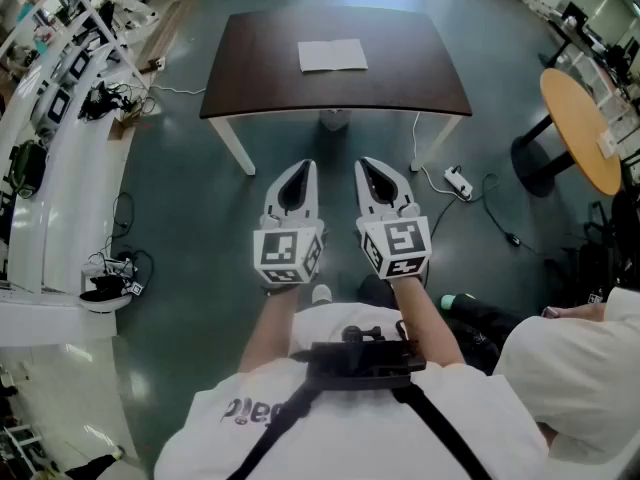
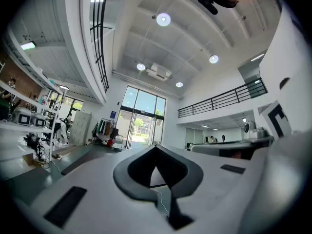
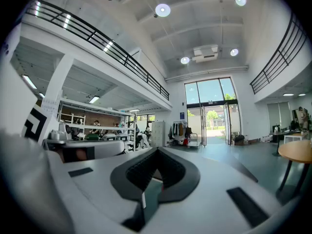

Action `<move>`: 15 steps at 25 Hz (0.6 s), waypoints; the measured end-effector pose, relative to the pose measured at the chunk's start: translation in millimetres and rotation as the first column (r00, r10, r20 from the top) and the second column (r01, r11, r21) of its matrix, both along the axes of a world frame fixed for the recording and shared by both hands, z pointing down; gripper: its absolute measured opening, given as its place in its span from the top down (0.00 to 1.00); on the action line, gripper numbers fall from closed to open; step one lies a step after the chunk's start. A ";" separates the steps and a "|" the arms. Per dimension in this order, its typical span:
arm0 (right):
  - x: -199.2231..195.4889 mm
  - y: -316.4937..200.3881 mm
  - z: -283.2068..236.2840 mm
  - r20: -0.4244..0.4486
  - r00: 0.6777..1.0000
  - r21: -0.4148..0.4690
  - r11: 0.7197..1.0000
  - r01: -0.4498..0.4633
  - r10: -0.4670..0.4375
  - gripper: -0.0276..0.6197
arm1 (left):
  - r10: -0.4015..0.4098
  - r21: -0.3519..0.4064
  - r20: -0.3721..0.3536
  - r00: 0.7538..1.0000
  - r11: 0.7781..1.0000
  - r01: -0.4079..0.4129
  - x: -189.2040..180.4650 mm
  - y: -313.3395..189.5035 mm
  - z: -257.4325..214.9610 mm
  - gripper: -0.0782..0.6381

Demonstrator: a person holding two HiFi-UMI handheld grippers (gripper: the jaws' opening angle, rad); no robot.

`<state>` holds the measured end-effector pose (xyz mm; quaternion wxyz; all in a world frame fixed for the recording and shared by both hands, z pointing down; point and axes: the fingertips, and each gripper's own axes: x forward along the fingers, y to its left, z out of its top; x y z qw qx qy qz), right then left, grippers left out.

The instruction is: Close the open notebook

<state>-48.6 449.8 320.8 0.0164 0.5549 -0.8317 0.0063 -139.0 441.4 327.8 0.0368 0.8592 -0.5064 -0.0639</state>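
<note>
The notebook point(image 1: 332, 55) shows as a white rectangle lying flat near the far edge of a dark brown table point(image 1: 260, 78) with white legs. I stand well back from the table. Both grippers are held level and side by side in front of my chest, pointing at the table and short of its near edge. My left gripper point(image 1: 305, 166) point(image 2: 156, 146) is shut, its tips meeting with nothing between them. Just to its right, my right gripper point(image 1: 366, 163) point(image 3: 157, 150) is also shut and empty. From this distance I cannot tell whether the notebook lies open.
A round wooden table point(image 1: 585, 128) stands at the right. A power strip point(image 1: 458, 180) and cables lie on the floor by the table's right leg. White workbenches point(image 1: 60, 168) with equipment line the left side. Another person in white point(image 1: 580, 368) is at lower right.
</note>
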 end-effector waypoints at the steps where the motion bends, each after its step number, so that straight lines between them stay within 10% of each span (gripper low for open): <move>1: -1.9 -4.0 1.2 0.003 1.000 -0.004 1.000 -0.002 0.002 0.95 | -0.006 -0.006 0.001 1.000 1.000 0.006 -4.0 -3.3 1.9 0.88; 15: 39.4 -115.8 23.5 0.085 0.994 -0.036 0.997 0.066 -0.063 0.95 | -0.091 -0.053 0.050 0.995 0.994 0.094 33.2 -110.0 24.0 0.88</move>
